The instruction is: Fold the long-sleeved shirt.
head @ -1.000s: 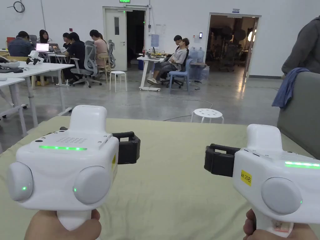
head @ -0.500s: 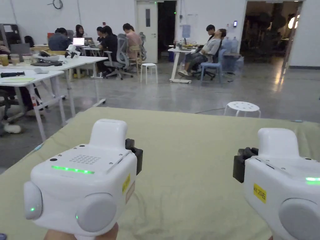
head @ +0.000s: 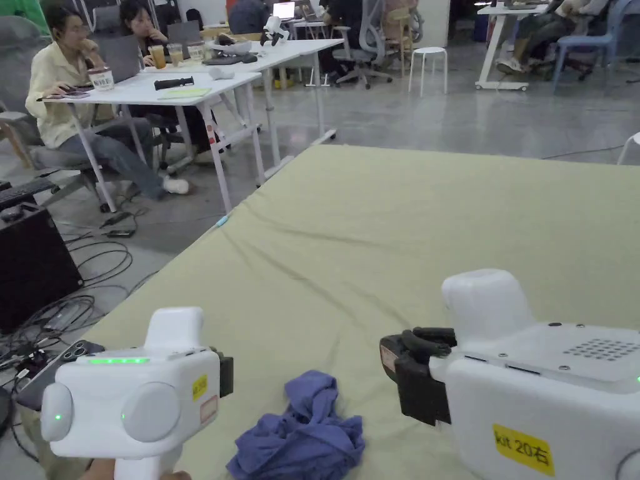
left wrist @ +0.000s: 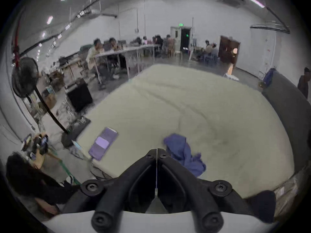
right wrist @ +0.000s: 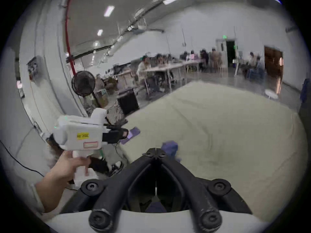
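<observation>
A blue shirt (head: pixel 300 431) lies in a crumpled heap on the green sheet of the counter (head: pixel 437 237), close to its near edge. In the head view it sits between the two tools and touches neither of them.

The left tool (left wrist: pixel 156 150) is held above the near left corner of the counter, and in the left gripper view its jaws are closed together with nothing between them. The shirt is just to the right of its tips there.

The right tool (right wrist: pixel 155 150) is also closed and empty, its jaws meeting at the tips. In the right gripper view the shirt (right wrist: pixel 170 148) shows just beyond them, a little blurred.

A purple flat thing (left wrist: pixel 103 143) lies on the counter near its left edge, apart from the shirt. People sit at white tables (head: pixel 206 81) further away.
</observation>
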Demonstrator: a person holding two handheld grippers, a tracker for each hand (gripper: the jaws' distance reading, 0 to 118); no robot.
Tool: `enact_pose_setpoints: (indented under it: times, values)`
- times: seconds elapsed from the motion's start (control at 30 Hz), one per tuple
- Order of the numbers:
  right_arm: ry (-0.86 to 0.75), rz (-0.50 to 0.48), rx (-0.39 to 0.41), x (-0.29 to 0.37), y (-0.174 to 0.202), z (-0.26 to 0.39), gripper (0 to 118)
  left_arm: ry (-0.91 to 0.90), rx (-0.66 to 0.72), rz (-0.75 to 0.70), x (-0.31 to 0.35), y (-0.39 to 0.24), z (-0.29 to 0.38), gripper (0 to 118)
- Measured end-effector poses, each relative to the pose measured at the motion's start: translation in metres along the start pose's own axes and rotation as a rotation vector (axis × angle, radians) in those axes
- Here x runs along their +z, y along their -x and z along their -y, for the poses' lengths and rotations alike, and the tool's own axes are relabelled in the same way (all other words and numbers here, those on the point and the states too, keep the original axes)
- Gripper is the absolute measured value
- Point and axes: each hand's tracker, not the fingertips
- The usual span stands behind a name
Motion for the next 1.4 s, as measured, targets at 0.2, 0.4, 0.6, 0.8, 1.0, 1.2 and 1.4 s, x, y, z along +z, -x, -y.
enact_pose_setpoints:
  times: [0.2,0.4,0.6,0.8,1.0,1.2,1.4]
  values:
    - [0.052,0.134,-0.085,0.02,-0.057,0.032,0,0.208,0.02,0.113,-0.083,-0.018,0.043,113]
    - [0.059,0.199,-0.151,0.038,-0.087,0.043,0,0.352,-0.076,0.034,-0.151,-0.032,0.082,51]
    - [-0.004,0.212,-0.196,0.061,-0.092,0.047,0,0.119,0.06,0.188,-0.079,-0.05,0.013,4]
    - [-0.107,0.205,-0.266,0.093,-0.093,0.048,0,-0.131,-0.066,0.36,0.008,-0.123,-0.087,4]
    - [-0.243,0.246,-0.28,0.154,-0.096,0.039,0,-0.319,-0.117,0.597,0.091,-0.214,-0.185,4]
    - [-0.374,0.352,-0.271,0.221,-0.1,0.039,0,-0.366,-0.191,0.721,0.127,-0.324,-0.211,4]
    - [-0.427,0.468,-0.322,0.268,-0.121,0.066,0,-0.066,-0.356,0.709,0.041,-0.458,-0.129,4]
